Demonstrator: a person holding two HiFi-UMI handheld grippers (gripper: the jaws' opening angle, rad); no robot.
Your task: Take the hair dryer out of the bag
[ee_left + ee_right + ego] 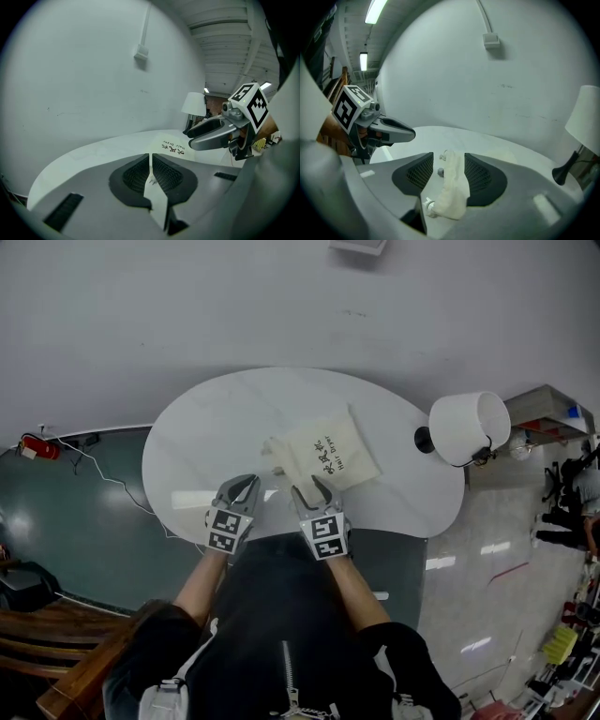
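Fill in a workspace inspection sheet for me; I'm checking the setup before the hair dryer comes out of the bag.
Surface: white oval table.
Job's things: cream bag lies mid-table; hair dryer not visible.
Clutter: white-shaded lamp at the table's right edge.
Grippers: left gripper jaws together; right gripper open, the bag's gathered mouth between its jaws.
Cables: white cable on the floor left of the table.
Surroundings: plain wall, wooden chair, shelves far right.

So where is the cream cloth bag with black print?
Head view: the cream bag lies on the white oval table, left of the white lamp, its gathered mouth between the open jaws of the right gripper.
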